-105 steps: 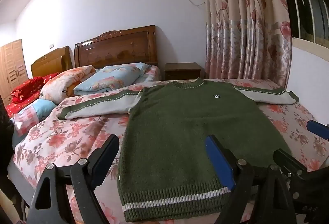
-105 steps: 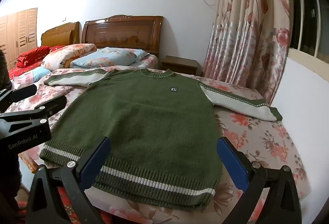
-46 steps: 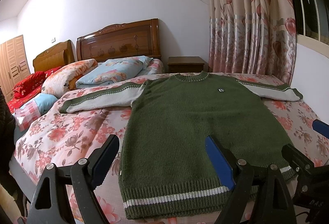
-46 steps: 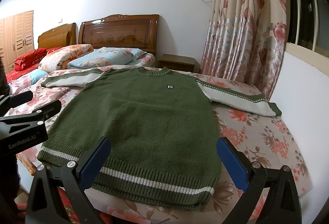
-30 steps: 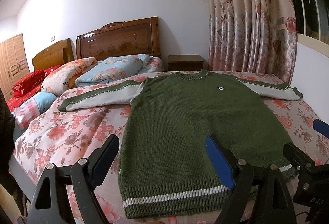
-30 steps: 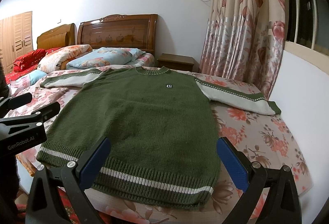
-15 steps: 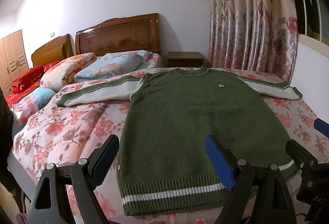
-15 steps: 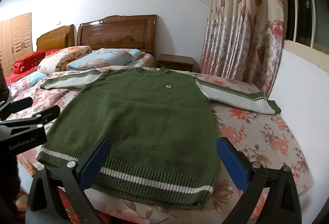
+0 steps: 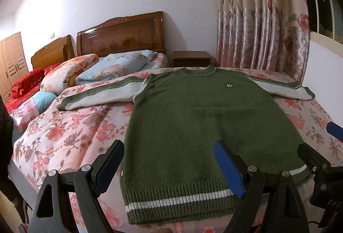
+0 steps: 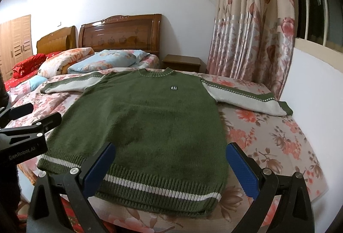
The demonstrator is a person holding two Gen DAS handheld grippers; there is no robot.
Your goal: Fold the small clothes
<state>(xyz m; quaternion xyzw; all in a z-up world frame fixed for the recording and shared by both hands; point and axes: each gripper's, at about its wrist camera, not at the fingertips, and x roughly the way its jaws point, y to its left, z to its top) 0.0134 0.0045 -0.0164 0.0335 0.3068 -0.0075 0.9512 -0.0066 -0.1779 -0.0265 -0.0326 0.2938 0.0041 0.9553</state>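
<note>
Right wrist view shows the floral bed (image 10: 285,143) with the green sweater (image 10: 145,121) spread flat on it, hem nearest, collar far, both pale sleeves stretched out left and right. The right gripper (image 10: 169,166) and left gripper (image 9: 169,166) hover above the hem, jaws spread, holding nothing. A good first fold likely means pinching a sleeve cuff (image 10: 283,107) and carrying it across the chest without dragging the body.

The room was dimly, evenly lit from overhead, sharp throughout, with fisheye bending and dark vignetted corners.
</note>
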